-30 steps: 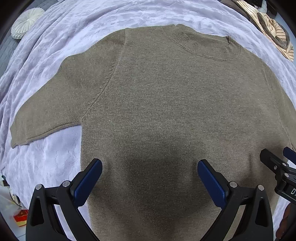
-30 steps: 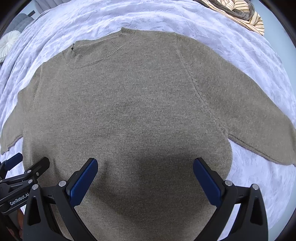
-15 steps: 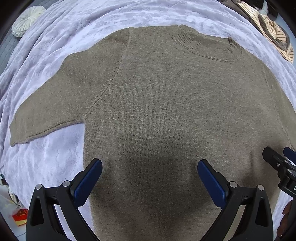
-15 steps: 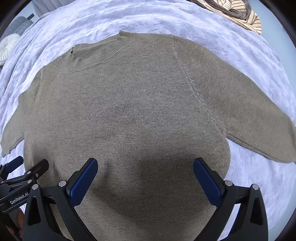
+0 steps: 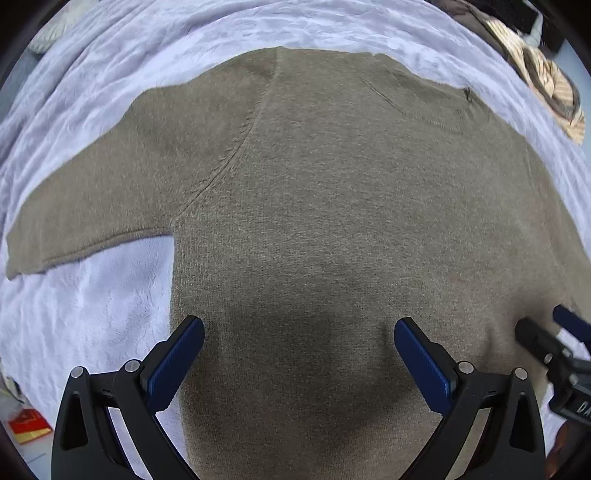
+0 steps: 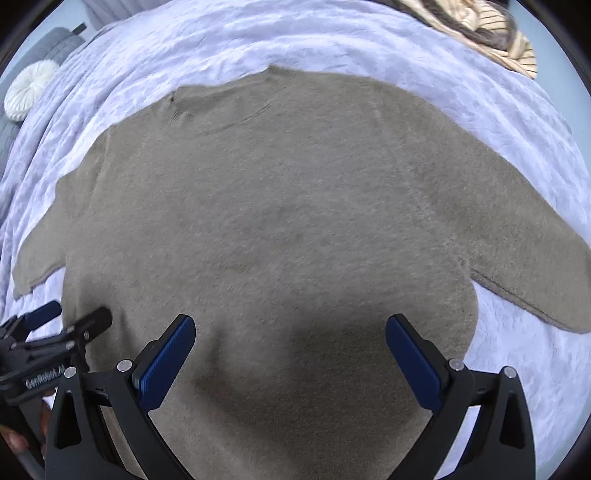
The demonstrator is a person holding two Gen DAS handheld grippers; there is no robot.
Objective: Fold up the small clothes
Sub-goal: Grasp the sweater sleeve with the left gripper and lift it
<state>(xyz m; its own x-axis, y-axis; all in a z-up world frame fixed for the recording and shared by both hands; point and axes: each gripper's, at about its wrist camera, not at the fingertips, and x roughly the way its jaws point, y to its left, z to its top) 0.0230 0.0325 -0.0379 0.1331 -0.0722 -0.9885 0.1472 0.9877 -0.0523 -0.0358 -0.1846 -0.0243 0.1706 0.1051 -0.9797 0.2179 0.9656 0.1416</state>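
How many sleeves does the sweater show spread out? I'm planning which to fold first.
2. The left sleeve lies flat on the blanket, out to the left; the right sleeve stretches out to the right.

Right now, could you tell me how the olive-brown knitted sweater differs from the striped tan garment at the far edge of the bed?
The olive-brown knitted sweater lies spread flat with both sleeves out; the striped tan garment sits bunched in a heap. The sweater is plain, the garment striped. The sweater lies just ahead of both open grippers, the left gripper and the right gripper; the garment is far off. Both rest on the pale lilac blanket.
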